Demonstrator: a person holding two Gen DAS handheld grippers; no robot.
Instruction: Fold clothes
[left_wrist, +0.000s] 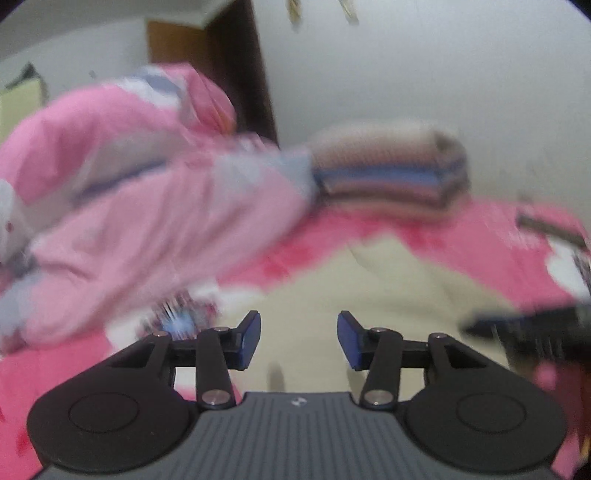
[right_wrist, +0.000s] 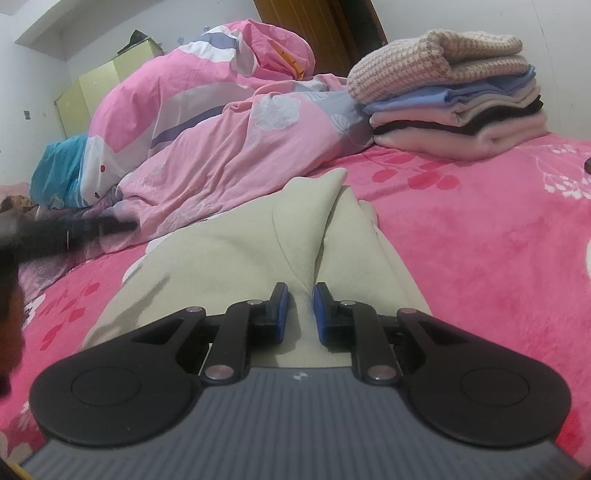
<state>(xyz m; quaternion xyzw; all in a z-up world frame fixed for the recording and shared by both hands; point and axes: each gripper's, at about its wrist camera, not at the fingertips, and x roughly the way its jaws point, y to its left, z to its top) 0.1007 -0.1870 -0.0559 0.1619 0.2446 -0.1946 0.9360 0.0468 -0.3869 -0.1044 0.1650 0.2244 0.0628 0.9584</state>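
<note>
A cream garment (right_wrist: 236, 258) lies spread on the pink bed cover, with a raised fold running toward the camera. My right gripper (right_wrist: 301, 314) is low on its near edge, blue pads narrowly apart and pinching that fold. The left wrist view is motion-blurred. There my left gripper (left_wrist: 299, 339) is open and holds nothing, hovering over the cream garment (left_wrist: 388, 288). A dark blur at the left of the right wrist view is the left gripper (right_wrist: 74, 229). In the left wrist view, the right gripper (left_wrist: 535, 325) shows as a dark smear at the right edge.
A stack of folded clothes (right_wrist: 450, 99) stands at the far right of the bed. A bunched pink floral duvet (right_wrist: 221, 122) fills the far left. The pink patterned bed cover (right_wrist: 480, 229) lies bare to the right. A yellow-green cabinet (right_wrist: 99, 92) and brown door (right_wrist: 325, 26) stand behind.
</note>
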